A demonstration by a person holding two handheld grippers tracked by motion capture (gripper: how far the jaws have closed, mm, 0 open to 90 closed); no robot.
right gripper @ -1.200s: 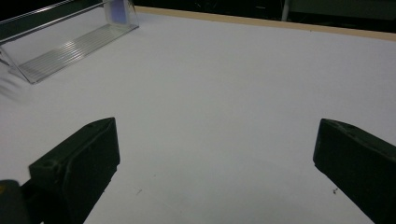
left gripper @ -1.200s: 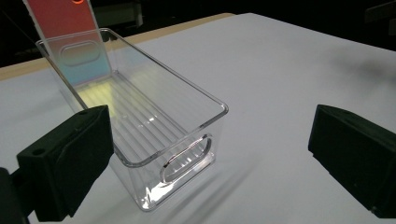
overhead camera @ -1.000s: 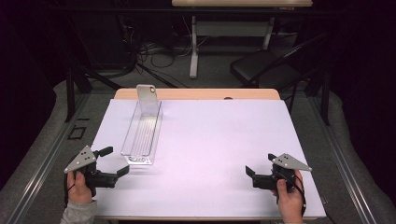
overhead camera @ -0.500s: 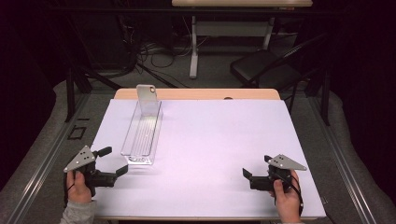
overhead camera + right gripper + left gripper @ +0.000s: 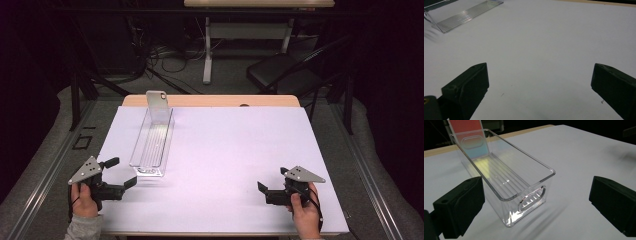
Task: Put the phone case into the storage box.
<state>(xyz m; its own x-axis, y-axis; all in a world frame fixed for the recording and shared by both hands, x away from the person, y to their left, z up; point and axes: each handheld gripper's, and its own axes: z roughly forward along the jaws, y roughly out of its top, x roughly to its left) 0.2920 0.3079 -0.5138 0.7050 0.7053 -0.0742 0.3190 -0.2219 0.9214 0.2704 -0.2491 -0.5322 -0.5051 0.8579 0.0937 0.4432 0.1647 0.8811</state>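
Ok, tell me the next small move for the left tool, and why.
Probably ease the left tool forward so its jaws straddle the near end of the clear bin. The jaws stand wide open, the bin's handle end lies just ahead between them, untouched, and the right tool sits far off on the white table cover.

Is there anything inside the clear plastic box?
No, in the left gripper view the clear plastic box is empty, and its ribbed bottom shows bare from end to end.

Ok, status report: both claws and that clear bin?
Left claw open, just short of clear bin. Right claw open, over bare table. Bin empty, upright, nothing in the way.
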